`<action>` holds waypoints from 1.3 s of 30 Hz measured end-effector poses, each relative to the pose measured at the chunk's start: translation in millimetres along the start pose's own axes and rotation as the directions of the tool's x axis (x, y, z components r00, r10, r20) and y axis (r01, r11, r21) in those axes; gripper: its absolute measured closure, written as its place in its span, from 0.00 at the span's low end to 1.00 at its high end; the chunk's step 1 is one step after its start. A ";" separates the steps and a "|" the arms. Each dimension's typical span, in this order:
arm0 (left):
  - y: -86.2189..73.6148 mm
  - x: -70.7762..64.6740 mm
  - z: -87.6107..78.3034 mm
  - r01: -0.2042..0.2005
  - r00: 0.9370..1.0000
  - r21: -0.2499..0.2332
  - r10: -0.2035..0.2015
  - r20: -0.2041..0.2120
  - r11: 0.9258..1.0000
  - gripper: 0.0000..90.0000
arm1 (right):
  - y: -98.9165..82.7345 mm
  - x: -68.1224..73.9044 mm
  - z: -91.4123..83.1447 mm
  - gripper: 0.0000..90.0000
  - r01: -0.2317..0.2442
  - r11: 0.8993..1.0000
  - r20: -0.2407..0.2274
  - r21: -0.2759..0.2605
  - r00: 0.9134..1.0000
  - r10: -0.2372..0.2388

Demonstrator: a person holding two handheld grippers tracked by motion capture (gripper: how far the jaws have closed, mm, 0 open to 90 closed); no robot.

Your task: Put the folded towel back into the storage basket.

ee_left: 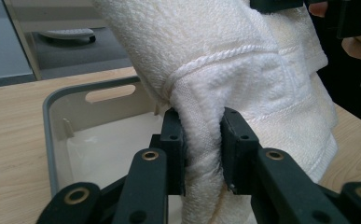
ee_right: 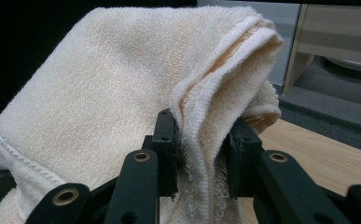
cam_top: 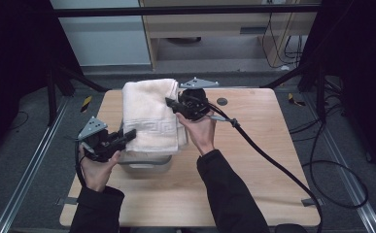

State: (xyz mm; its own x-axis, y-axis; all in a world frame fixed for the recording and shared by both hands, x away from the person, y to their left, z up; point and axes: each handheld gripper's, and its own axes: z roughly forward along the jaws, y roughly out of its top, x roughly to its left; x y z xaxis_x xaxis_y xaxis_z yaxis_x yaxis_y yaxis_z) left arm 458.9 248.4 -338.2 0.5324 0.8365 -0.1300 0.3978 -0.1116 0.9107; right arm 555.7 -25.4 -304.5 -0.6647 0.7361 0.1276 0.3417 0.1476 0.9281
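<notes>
Cream terry cloth fills the middle of the high view, where we hold a folded towel (cam_top: 149, 119) over a grey-rimmed bin (cam_top: 144, 162) on the wooden table (cam_top: 253, 160), the left gripper (cam_top: 127, 136) at its near corner and the right gripper (cam_top: 172, 103) at its far edge. In the left gripper view our jaws pinch a bunched fold above the open bin (ee_left: 52, 140). In the right gripper view the jaws clamp the hemmed edge; we judge this the carrying step, and next we would lower both ends evenly into the bin before letting go.

High view overhead facing forward-down; both tongs-mounted views close up, all sharing the towel (cam_top: 149, 116).
</notes>
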 end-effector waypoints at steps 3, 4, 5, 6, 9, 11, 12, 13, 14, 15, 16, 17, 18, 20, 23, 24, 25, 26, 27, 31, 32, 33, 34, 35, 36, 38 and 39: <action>-0.6 5.9 -2.5 0.005 1.000 0.003 -0.005 -0.007 1.000 0.81 | 1.3 3.7 7.2 0.77 0.000 1.000 -0.004 0.003 1.000 0.000; -0.6 5.9 -2.5 0.005 1.000 0.003 -0.005 -0.007 1.000 0.81 | 1.3 3.7 7.2 0.77 0.000 1.000 -0.004 0.003 1.000 0.000; -0.8 8.3 -3.6 0.009 1.000 0.003 -0.009 -0.009 1.000 0.81 | 1.4 4.2 8.4 0.77 0.003 1.000 -0.005 0.003 1.000 -0.003; -1.1 10.4 -4.6 0.010 1.000 0.004 -0.010 -0.012 1.000 0.81 | 1.8 5.9 10.8 0.77 0.001 1.000 -0.006 0.004 1.000 -0.001; -2.2 14.6 -6.3 0.012 1.000 0.007 -0.011 -0.028 1.000 0.81 | 2.0 10.3 17.8 0.77 0.001 1.000 -0.009 0.003 1.000 -0.001; -2.6 16.4 -7.0 0.010 0.999 0.010 -0.009 -0.037 1.000 0.81 | 1.8 11.4 21.2 0.77 -0.003 1.000 -0.010 0.007 1.000 0.003; -2.6 16.4 -7.0 0.010 0.999 0.010 -0.009 -0.037 1.000 0.81 | 1.7 11.8 23.0 0.77 -0.002 1.000 -0.011 0.006 1.000 0.002; -2.8 17.9 -7.7 0.008 0.999 0.009 -0.007 -0.046 1.000 0.81 | 1.7 12.5 24.6 0.77 -0.005 1.000 -0.011 0.006 1.000 0.005; -2.8 17.9 -7.7 0.008 0.999 0.009 -0.007 -0.046 1.000 0.81 | 1.7 12.5 24.6 0.77 -0.005 1.000 -0.011 0.006 1.000 0.005; -3.1 19.8 -8.5 0.010 0.999 0.009 -0.009 -0.053 1.000 0.80 | 1.7 13.4 27.9 0.77 -0.005 1.000 -0.014 0.004 1.000 0.005; -3.3 20.6 -8.7 0.010 0.998 0.010 -0.009 -0.057 1.000 0.80 | 1.6 14.1 29.6 0.77 -0.008 1.000 -0.016 0.003 1.000 0.008; -3.6 22.0 -8.9 0.007 0.998 0.013 -0.007 -0.062 1.000 0.81 | 1.5 14.3 30.8 0.77 -0.007 1.000 -0.017 0.002 1.000 0.007; -3.6 22.0 -8.9 0.007 0.998 0.013 -0.007 -0.062 1.000 0.80 | 1.5 14.3 30.8 0.77 -0.007 1.000 -0.017 0.002 1.000 0.007; -4.7 25.3 -8.6 0.009 0.998 0.019 -0.008 -0.069 1.000 0.80 | 0.3 16.0 36.7 0.77 -0.009 1.000 -0.017 0.002 1.000 0.009; -6.9 29.7 -7.3 0.015 0.997 0.028 -0.013 -0.072 0.999 0.80 | -1.7 16.7 42.1 0.77 -0.013 1.000 -0.016 0.011 1.000 0.013; -6.9 29.7 -7.3 0.015 0.997 0.028 -0.013 -0.072 0.999 0.80 | -1.7 16.7 42.1 0.77 -0.013 1.000 -0.016 0.011 1.000 0.013; -8.4 31.5 -5.7 0.017 0.997 0.033 -0.014 -0.081 0.999 0.80 | -3.3 16.6 46.0 0.77 -0.020 1.000 -0.018 0.013 1.000 0.021; -9.1 32.5 -4.8 0.018 0.997 0.036 -0.015 -0.081 0.999 0.80 | -3.8 16.4 46.8 0.77 -0.023 1.000 -0.019 0.014 1.000 0.023; -10.0 33.7 -3.8 0.018 0.996 0.041 -0.015 -0.083 0.999 0.80 | -4.8 16.1 48.5 0.77 -0.024 1.000 -0.018 0.017 1.000 0.024; -12.6 36.6 -0.6 0.020 0.996 0.052 -0.016 -0.090 0.998 0.80 | -8.6 14.5 54.9 0.77 -0.027 0.999 -0.017 0.027 0.999 0.027; -12.6 36.6 -0.6 0.020 0.996 0.052 -0.016 -0.090 0.998 0.80 | -8.6 14.5 54.9 0.77 -0.027 0.999 -0.017 0.027 0.999 0.027; -14.1 37.9 1.1 0.023 0.995 0.055 -0.017 -0.095 0.998 0.80 | -10.4 13.9 57.7 0.77 -0.028 0.999 -0.016 0.029 0.999 0.029; -14.6 38.1 1.9 0.026 0.995 0.057 -0.020 -0.096 0.998 0.80 | -11.1 14.0 58.8 0.77 -0.031 0.999 -0.015 0.031 0.999 0.031; -14.6 38.1 1.9 0.026 0.995 0.057 -0.020 -0.096 0.998 0.80 | -11.8 13.9 59.7 0.77 -0.029 0.999 -0.014 0.032 0.999 0.030; -15.6 38.8 3.2 0.027 0.995 0.061 -0.021 -0.098 0.998 0.80 | -13.0 13.9 61.1 0.77 -0.031 0.999 -0.011 0.034 0.999 0.031; -17.7 40.4 6.3 0.026 0.994 0.073 -0.018 -0.104 0.997 0.80 | -14.6 13.5 63.3 0.77 -0.027 0.999 -0.007 0.037 1.000 0.027; -18.5 41.0 7.4 0.029 0.994 0.077 -0.021 -0.105 0.997 0.80 | -15.5 13.4 64.2 0.77 -0.026 0.999 -0.005 0.044 1.000 0.026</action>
State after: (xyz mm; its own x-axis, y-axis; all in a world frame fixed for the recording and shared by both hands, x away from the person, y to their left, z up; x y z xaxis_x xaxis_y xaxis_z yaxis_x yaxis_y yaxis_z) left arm 478.9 280.8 -363.4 0.4423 0.8904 -0.1075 0.4693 -0.1276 0.8737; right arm 584.1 24.5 -339.6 -0.6586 0.7366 0.1537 0.3875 0.1570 0.9084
